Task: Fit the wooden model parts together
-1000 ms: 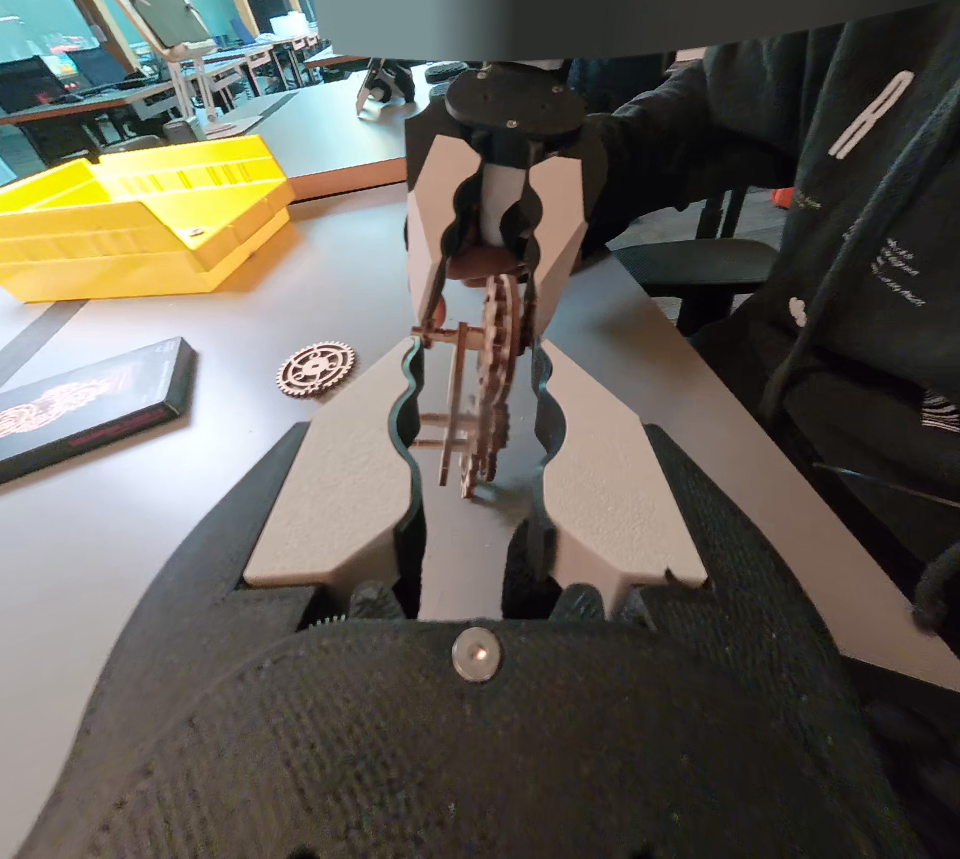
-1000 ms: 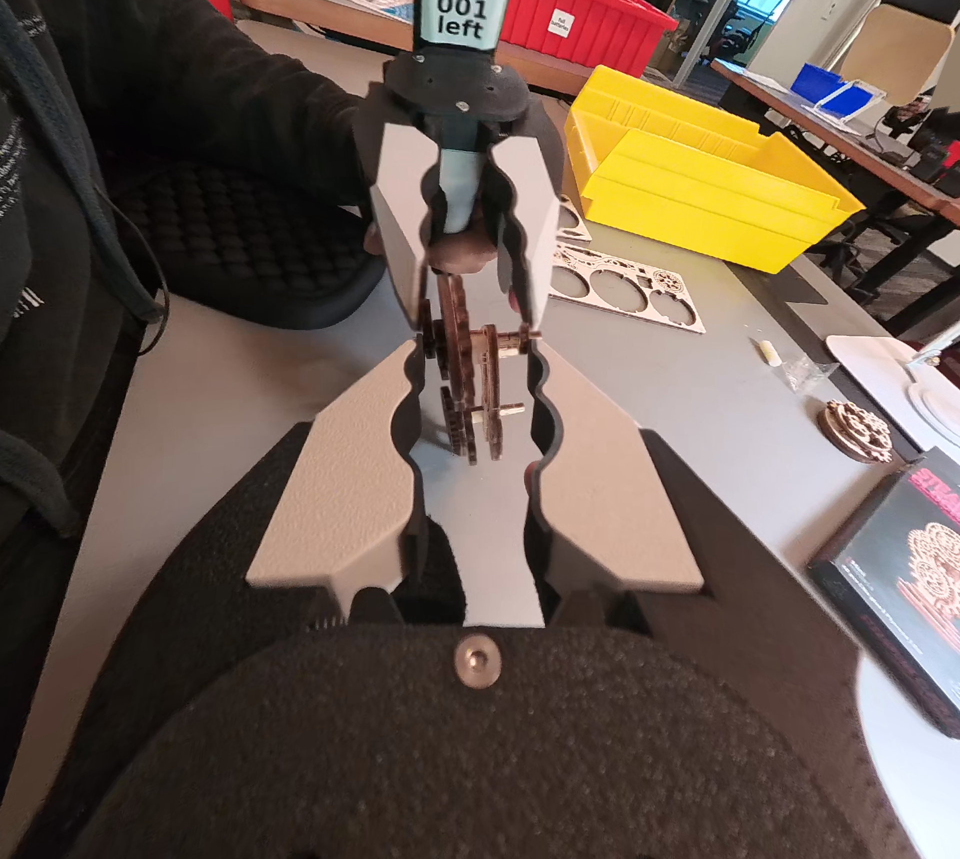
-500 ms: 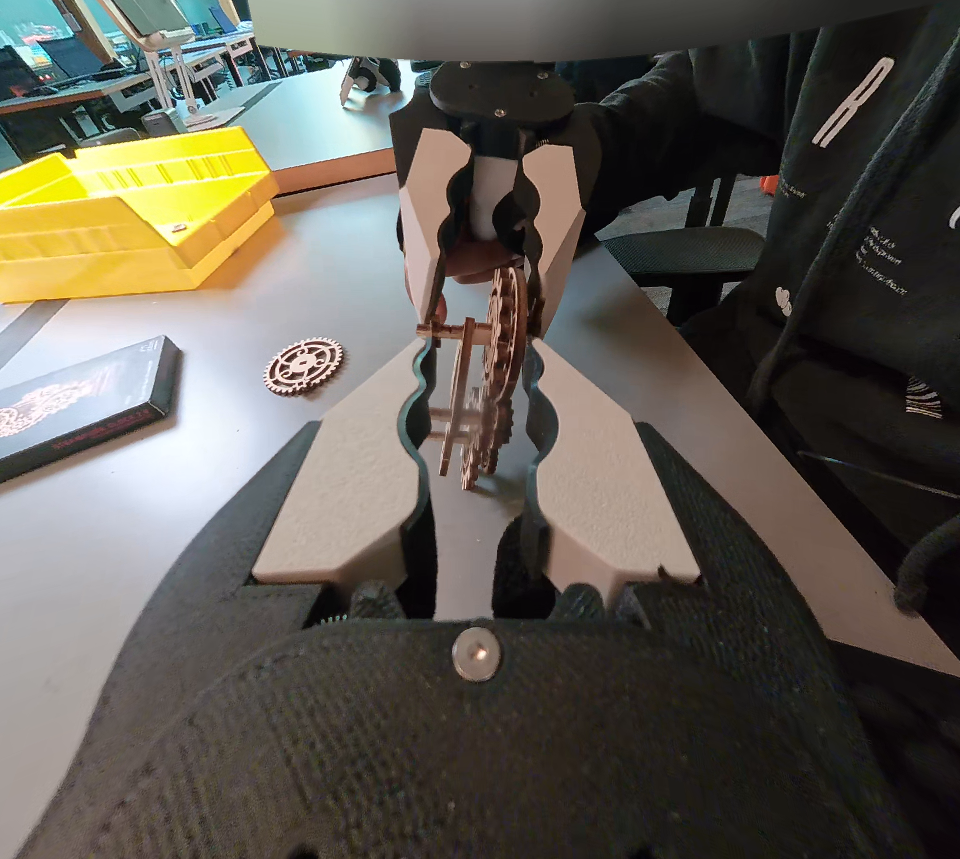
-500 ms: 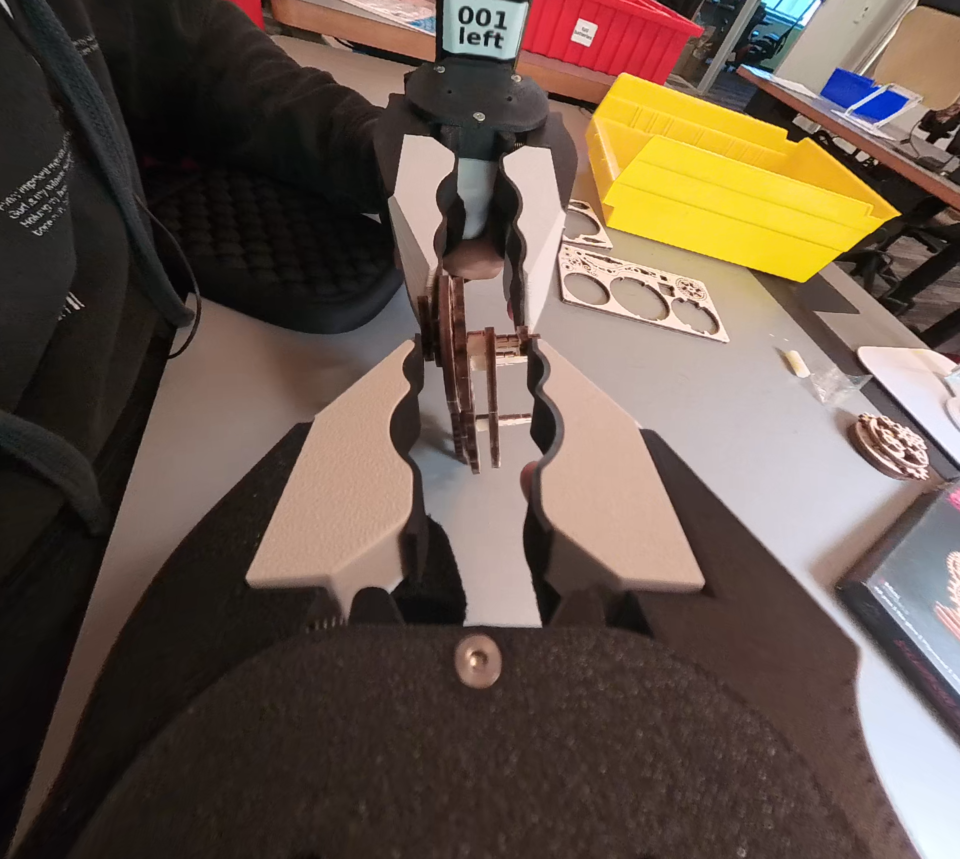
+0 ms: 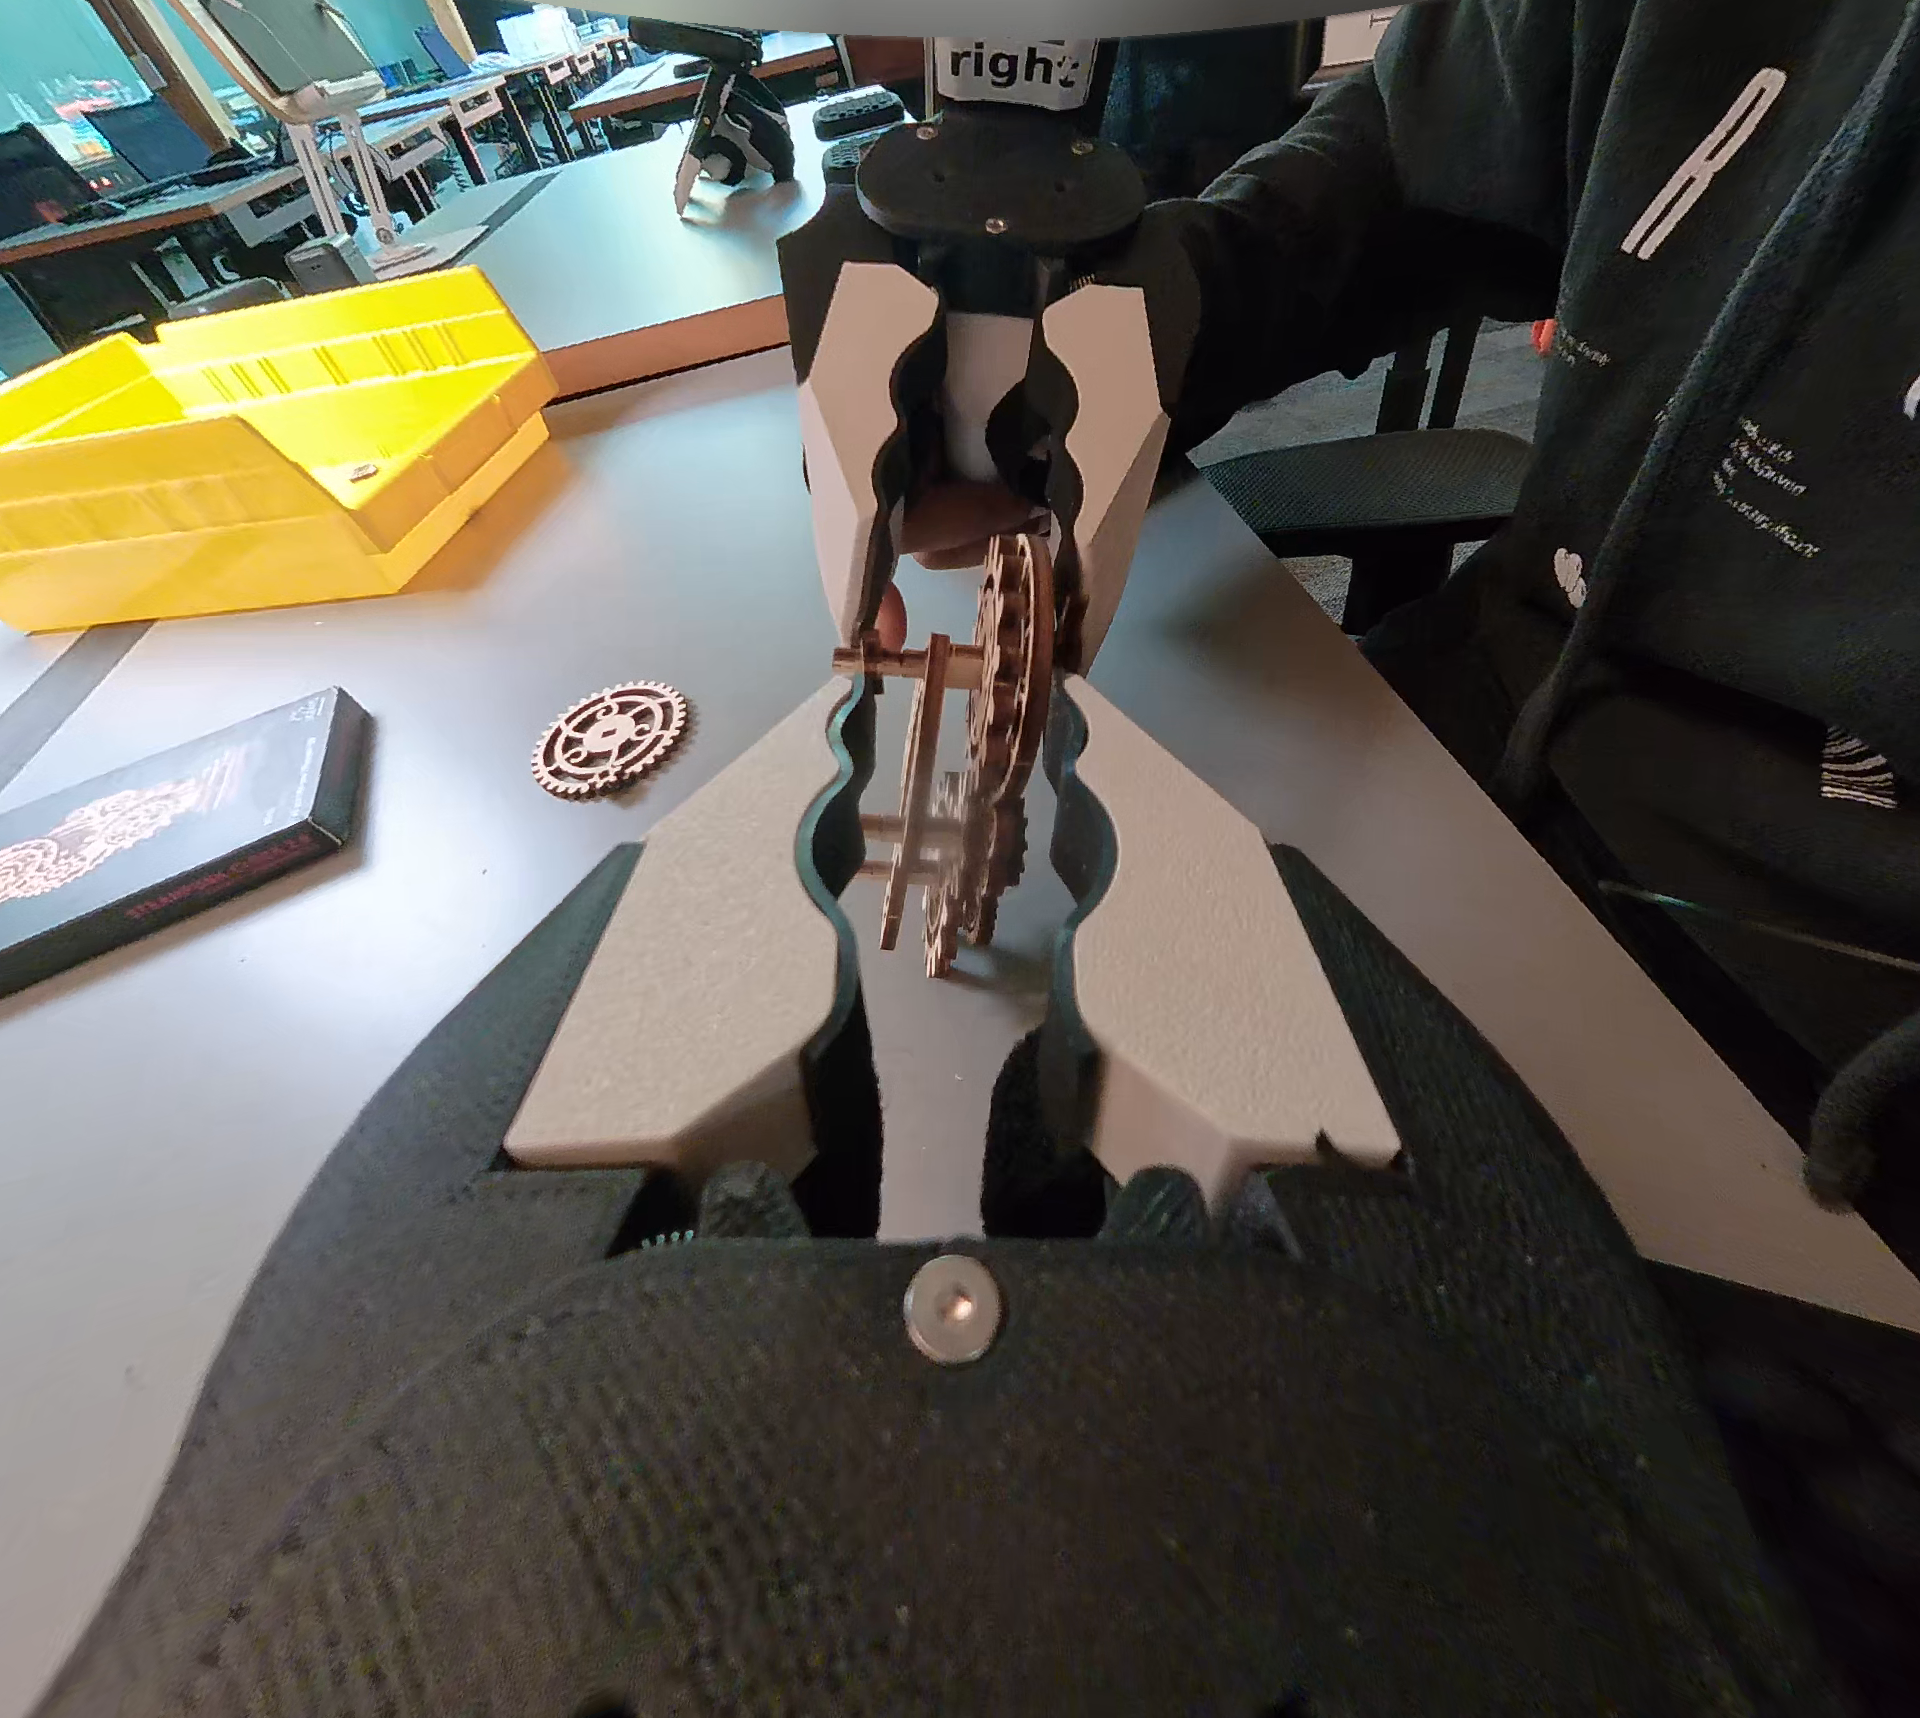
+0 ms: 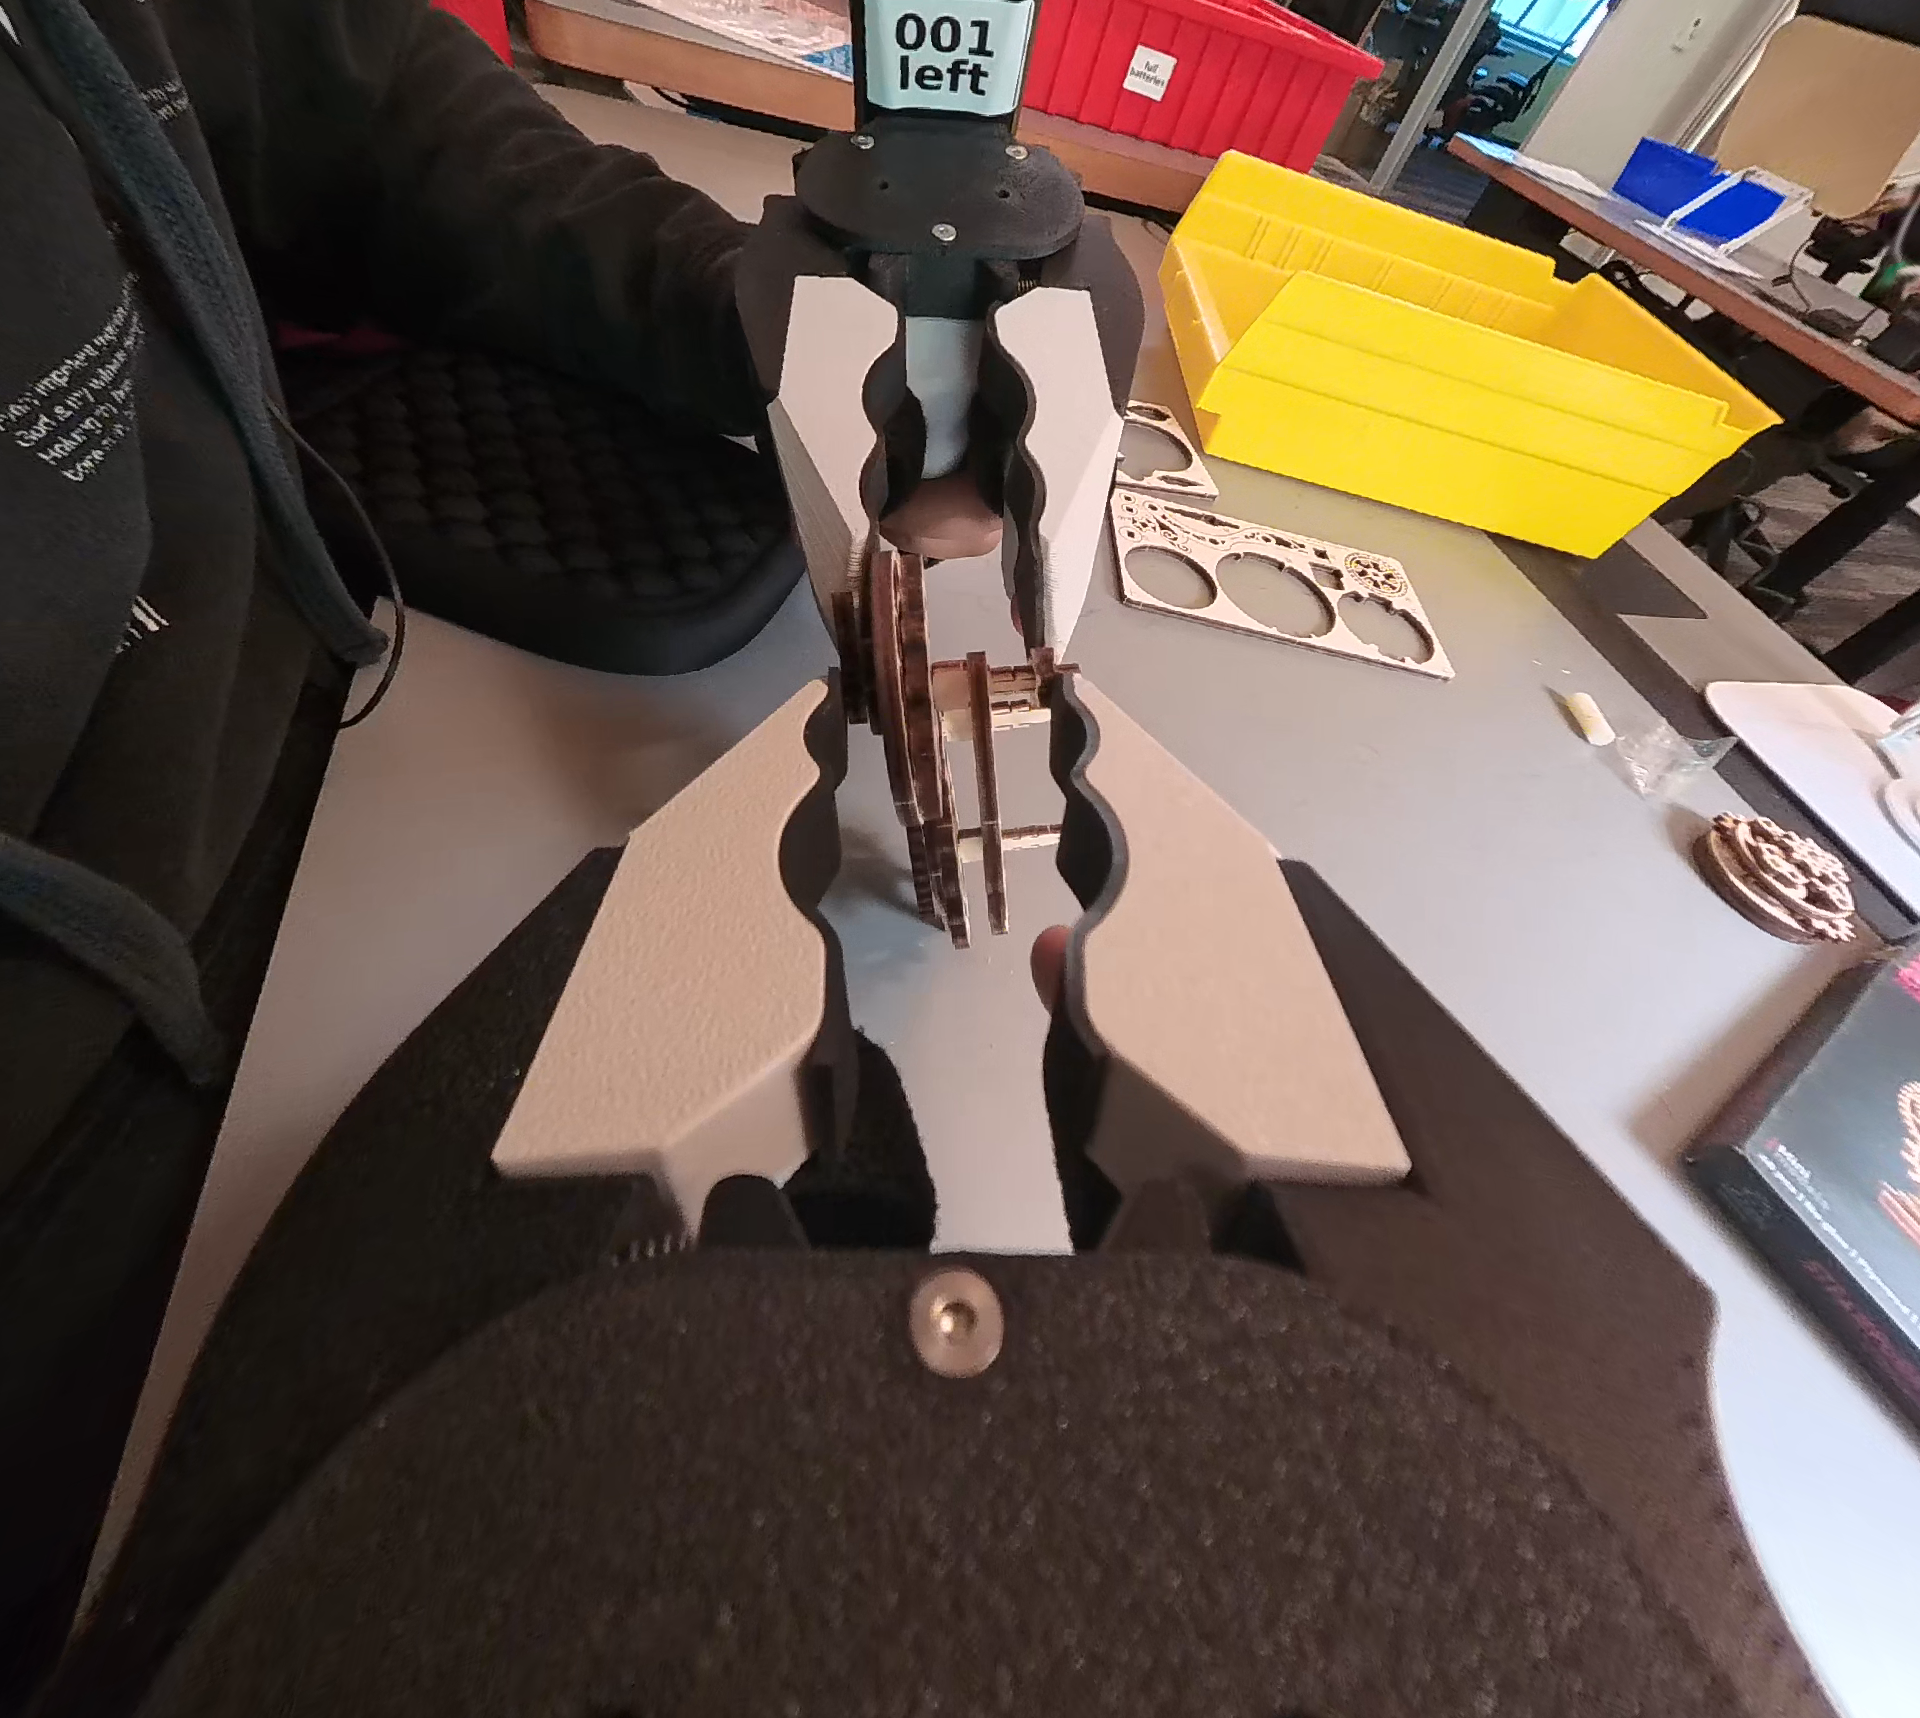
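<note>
A wooden gear assembly (image 5: 940, 837), made of several toothed discs on thin axles, stands on edge just above the grey table (image 5: 520, 993). My left gripper (image 5: 951, 702) is shut on it from one side, its fingertips (image 5: 844, 707) on the axle end and the outer gear. My right gripper (image 5: 971, 619) faces it from the far side, shut on the upper part of the same assembly. In the right wrist view the assembly (image 6: 935, 785) sits between my right gripper (image 6: 948, 702) and the left gripper (image 6: 940, 608). A loose wooden gear (image 5: 611, 740) lies flat on the table.
A yellow bin (image 5: 260, 442) and a black box (image 5: 156, 827) lie to one side. A punched-out wooden sheet (image 6: 1273, 588), another gear piece (image 6: 1777, 873) and a small plastic bag (image 6: 1662, 749) lie on the table. A person in a dark hoodie (image 5: 1662, 525) sits at the table edge. Only a small space, under 4 cm, lies between the two pairs of fingers. From either gripper's tips it is about 35 centimetres to the gear piece (image 6: 1777, 873).
Both grippers stay shut on the gear assembly and have shifted only slightly together. The loose gear and the other things on the table have not moved.
</note>
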Demonstrator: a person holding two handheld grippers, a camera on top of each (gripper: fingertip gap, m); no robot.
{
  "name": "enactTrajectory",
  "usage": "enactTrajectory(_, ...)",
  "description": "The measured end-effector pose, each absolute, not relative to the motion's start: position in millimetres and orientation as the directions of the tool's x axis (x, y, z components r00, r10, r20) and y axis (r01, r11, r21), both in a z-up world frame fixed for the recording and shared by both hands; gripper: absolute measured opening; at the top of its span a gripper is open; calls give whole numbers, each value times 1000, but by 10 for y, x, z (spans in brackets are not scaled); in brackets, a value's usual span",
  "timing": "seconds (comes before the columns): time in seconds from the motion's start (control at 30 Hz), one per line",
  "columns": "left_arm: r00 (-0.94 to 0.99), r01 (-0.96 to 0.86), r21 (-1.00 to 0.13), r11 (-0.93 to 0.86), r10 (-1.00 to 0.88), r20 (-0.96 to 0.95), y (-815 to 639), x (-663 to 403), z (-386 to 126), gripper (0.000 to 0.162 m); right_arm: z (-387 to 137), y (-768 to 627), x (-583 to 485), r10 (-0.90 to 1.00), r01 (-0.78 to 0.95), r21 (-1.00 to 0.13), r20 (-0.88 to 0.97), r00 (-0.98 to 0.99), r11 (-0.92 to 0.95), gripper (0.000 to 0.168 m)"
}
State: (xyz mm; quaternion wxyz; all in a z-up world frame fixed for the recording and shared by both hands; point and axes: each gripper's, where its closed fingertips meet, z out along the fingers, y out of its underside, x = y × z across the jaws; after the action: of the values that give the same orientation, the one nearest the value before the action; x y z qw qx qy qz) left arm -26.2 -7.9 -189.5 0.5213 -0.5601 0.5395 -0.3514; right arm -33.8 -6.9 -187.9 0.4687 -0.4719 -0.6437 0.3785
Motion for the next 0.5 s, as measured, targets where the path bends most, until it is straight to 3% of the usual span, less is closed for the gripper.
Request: enactTrajectory(0.5, 144, -227, -965, 130, -976, -165, -106, -254, -1896, 31, -1841, -92, -308, 970, 270, -942, 147, -196, 198, 35)
